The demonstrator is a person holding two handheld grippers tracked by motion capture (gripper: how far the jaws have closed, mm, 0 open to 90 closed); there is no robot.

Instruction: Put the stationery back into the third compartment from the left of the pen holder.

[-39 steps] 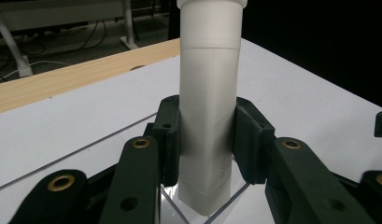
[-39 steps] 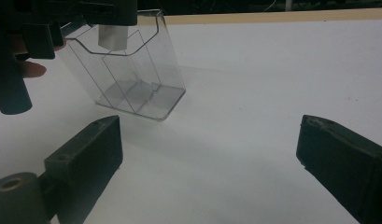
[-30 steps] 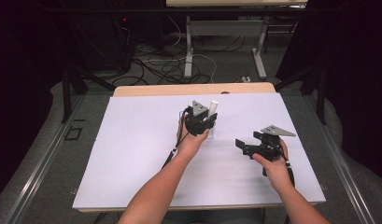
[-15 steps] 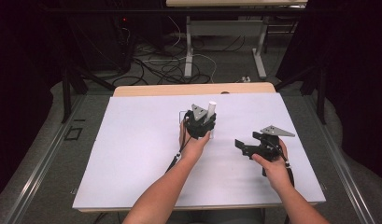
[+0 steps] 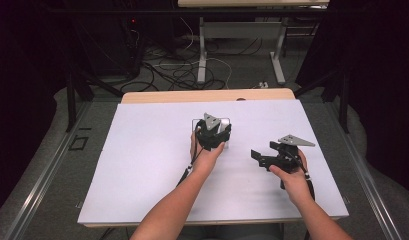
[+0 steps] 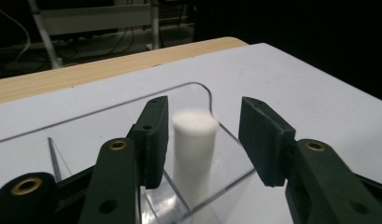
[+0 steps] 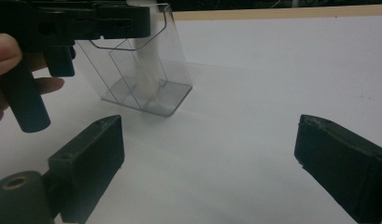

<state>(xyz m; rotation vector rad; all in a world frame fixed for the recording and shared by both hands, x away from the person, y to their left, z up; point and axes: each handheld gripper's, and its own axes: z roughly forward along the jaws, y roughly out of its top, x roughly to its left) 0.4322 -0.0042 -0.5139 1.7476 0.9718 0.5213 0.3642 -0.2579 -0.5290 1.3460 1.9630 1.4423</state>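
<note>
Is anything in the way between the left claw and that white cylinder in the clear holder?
Nothing visible. The white cylinder stands between the left claw's jaws, which have just been opening, inside the clear holder; neither jaw presses it.

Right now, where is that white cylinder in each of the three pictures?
High view: the white cylinder peeks out just right of the left tool, mid-table, mostly hidden.
Left gripper view: centre, standing in the clear plastic holder between that tool's two parted pads, which have just been opening.
Right gripper view: upper left, blurred, inside the holder, under the other hand's tool.
Shared landmark: the clear plastic holder on the white table.
</note>
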